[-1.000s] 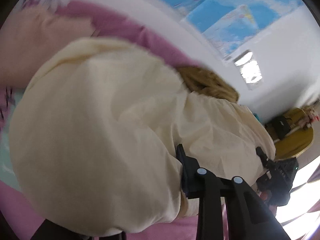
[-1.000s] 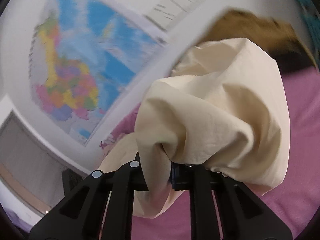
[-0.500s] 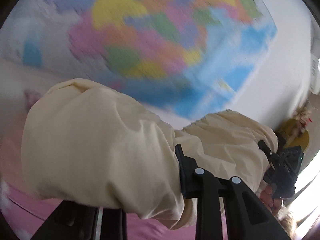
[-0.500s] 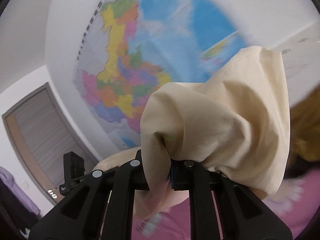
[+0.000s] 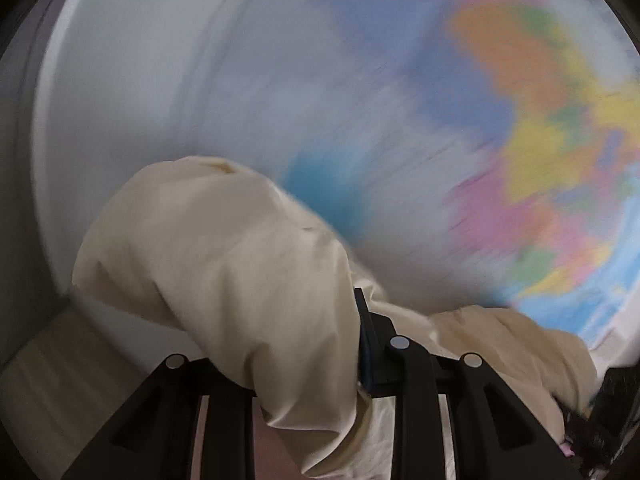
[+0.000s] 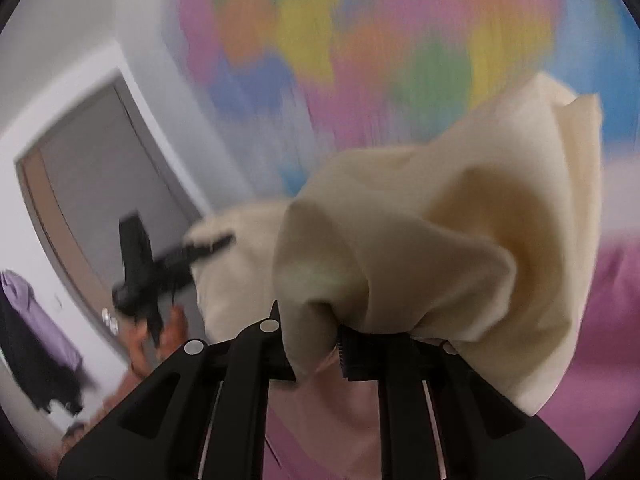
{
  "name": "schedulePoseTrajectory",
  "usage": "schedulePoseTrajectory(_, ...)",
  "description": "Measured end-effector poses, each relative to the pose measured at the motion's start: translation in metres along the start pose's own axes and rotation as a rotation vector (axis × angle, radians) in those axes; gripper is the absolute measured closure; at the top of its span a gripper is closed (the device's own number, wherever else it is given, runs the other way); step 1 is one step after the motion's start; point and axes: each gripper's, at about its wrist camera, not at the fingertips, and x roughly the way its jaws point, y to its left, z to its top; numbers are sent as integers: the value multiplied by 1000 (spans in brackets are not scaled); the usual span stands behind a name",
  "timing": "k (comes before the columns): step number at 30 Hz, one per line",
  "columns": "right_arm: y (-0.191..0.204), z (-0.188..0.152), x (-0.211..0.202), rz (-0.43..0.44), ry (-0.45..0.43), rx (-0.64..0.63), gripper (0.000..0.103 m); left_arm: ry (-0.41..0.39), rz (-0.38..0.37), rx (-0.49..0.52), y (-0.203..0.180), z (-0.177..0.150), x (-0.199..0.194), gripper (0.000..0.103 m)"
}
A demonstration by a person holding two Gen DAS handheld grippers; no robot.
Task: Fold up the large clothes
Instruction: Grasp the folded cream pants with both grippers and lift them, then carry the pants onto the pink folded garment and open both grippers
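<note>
My left gripper [image 5: 320, 364] is clamped on the cream garment [image 5: 224, 280], which bunches in a puffed fold over the fingers and trails off to the right. My right gripper [image 6: 340, 344] pinches another part of the same cloth [image 6: 440, 248], draped up in a loose peak. Both pinch points are buried under fabric. Below it lies a pink surface [image 6: 608, 340]. Behind, a colourful wall map [image 6: 360, 40] is motion-blurred; I can read no writing. A grey door [image 6: 100, 168] stands left.
</note>
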Motion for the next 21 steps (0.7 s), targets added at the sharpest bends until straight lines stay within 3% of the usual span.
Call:
schedulePoseTrajectory(2, -12, -29, 22, -21, 107, 21, 87, 132, 62, -55, 43, -38, 32, 74)
schedulePoseTrajectory(4, -24, -55, 28, 8, 178, 71, 80, 192, 55, -122, 69, -64, 44, 68)
schedulePoseTrajectory(7, -34, -64, 16, 38, 228, 129, 62, 198, 13, -198, 92, -79, 40, 58)
schedulePoseTrajectory(12, -46, -58, -30, 30, 229, 178, 39, 218, 62, -164, 84, -73, 38, 55)
schedulePoseTrajectory(19, -81, -58, -78, -75, 129, 280, 34, 227, 121, -142, 75, -74, 31, 52)
schedulePoseTrajectory(21, -96, -58, -69, -132, 146, 306, 42, 228, 137, -138, 70, -72, 33, 50)
